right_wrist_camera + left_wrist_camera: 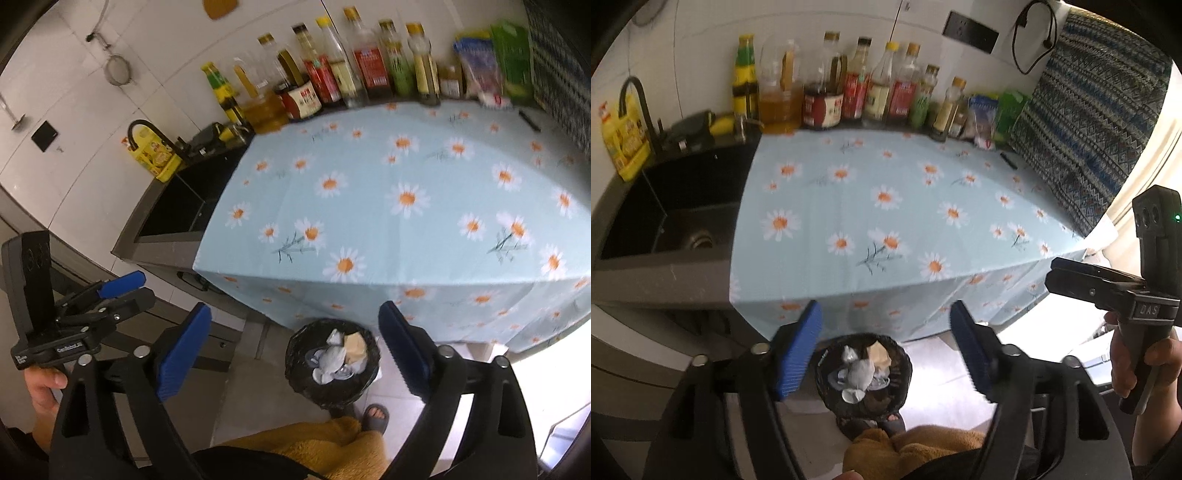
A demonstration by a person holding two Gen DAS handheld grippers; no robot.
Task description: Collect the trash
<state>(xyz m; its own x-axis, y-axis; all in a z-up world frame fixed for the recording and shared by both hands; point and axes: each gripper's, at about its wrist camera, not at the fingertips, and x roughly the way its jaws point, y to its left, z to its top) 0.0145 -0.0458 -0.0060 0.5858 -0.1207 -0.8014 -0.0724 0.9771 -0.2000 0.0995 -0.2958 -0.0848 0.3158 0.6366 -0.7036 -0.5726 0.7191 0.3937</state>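
A round trash bin (823,373) (295,356) with a black liner stands on the floor in front of the counter. Inside lie crumpled grey-white paper (860,373) (334,356), a tan scrap (877,354) (354,345) and clear wrappers. My left gripper (884,310) hangs above the bin, its blue pads (798,350) wide apart with nothing between them. My right gripper (295,308) is also over the bin, open and empty. Each gripper shows at the edge of the other's view, held by a hand. The daisy-print cloth (886,221) (406,203) on the counter carries only a small black object (1008,160) (530,120) at its back right.
Several bottles (849,92) (332,74) and packets line the wall behind the cloth. A black sink (683,206) (181,206) with a tap lies left of it. A patterned fabric (1089,129) hangs at the right. A slippered foot (375,415) stands beside the bin.
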